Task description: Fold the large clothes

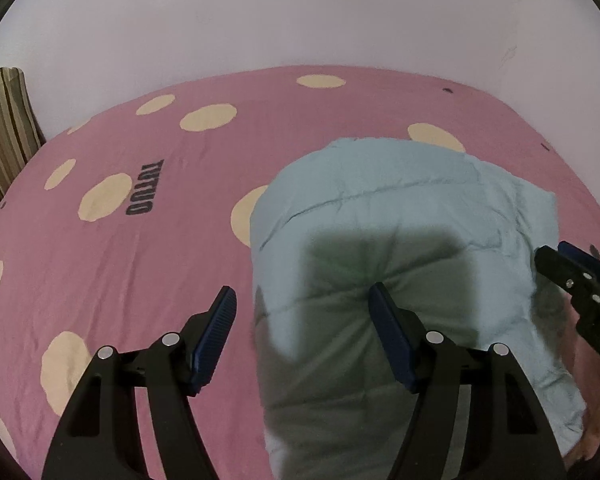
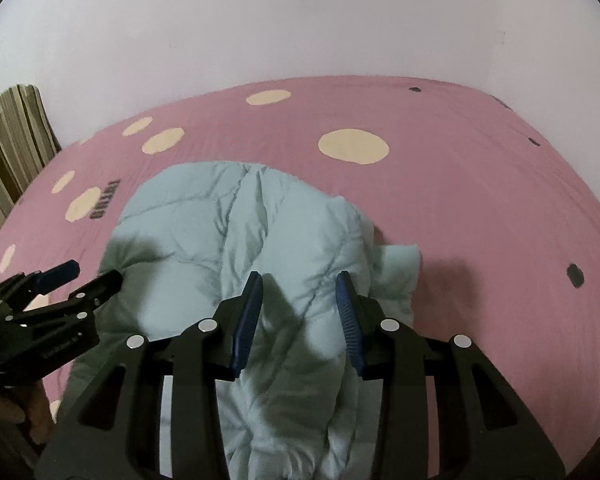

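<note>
A light blue quilted puffer garment (image 1: pixel 400 248) lies bunched on the pink bed sheet (image 1: pixel 140 240); it also shows in the right wrist view (image 2: pixel 240 232). My left gripper (image 1: pixel 303 295) is open, its jaws spread over the garment's left edge, right finger on the fabric, left finger over the sheet. My right gripper (image 2: pixel 300 280) is open above the garment's near right part, jaws apart with fabric below them. The left gripper shows at the left of the right wrist view (image 2: pixel 96 274); the right gripper's tip shows at the right edge of the left wrist view (image 1: pixel 556 252).
The pink sheet with cream dots (image 2: pixel 354 146) and dark lettering (image 1: pixel 146 188) covers the bed. A plain pale wall (image 2: pixel 300 20) stands behind. A striped curtain or cushion (image 1: pixel 4 120) is at the far left.
</note>
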Motion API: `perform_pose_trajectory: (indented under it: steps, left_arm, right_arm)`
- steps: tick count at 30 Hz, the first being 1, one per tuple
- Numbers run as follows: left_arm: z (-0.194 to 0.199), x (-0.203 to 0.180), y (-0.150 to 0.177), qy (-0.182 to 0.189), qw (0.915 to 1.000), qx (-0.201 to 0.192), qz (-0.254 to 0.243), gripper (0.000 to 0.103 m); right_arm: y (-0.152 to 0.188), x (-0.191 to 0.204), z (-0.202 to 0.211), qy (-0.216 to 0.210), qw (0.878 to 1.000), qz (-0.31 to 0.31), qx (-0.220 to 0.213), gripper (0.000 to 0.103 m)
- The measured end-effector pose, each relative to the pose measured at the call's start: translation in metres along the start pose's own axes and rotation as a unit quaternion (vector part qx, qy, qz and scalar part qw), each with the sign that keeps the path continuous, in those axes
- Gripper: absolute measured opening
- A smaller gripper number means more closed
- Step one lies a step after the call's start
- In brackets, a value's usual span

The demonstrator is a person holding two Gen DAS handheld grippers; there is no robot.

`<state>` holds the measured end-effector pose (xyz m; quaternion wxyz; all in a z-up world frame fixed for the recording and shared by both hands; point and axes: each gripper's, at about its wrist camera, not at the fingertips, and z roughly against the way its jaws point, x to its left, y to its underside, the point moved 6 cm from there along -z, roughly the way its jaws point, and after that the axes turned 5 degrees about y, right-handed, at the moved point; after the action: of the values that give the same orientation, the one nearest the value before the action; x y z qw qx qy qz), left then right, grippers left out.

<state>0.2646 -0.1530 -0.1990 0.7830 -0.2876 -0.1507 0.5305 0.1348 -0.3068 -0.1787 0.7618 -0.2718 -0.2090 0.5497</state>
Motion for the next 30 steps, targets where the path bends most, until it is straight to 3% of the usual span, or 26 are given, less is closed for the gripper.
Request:
perform_pose_trajectory:
  steps: [6, 11, 30]
  left_arm:
    - [-0.03, -0.003, 0.007, 0.002, 0.999, 0.043, -0.009, 0.068]
    - [-0.045, -0.005, 0.015, 0.0, 0.9985, 0.053, -0.007, 0.068]
    - [-0.057, -0.005, 0.02, -0.01, 0.999, 0.041, -0.011, 0.068]
  right_arm:
    - [0.013, -0.007, -0.039, 0.013, 0.999, 0.002, 0.048, 0.04]
    - [0.024, -0.011, -0.059, 0.006, 0.998, -0.008, 0.064, 0.041]
    - [0.025, -0.009, -0.064, 0.017, 0.999, -0.004, 0.048, 0.041]
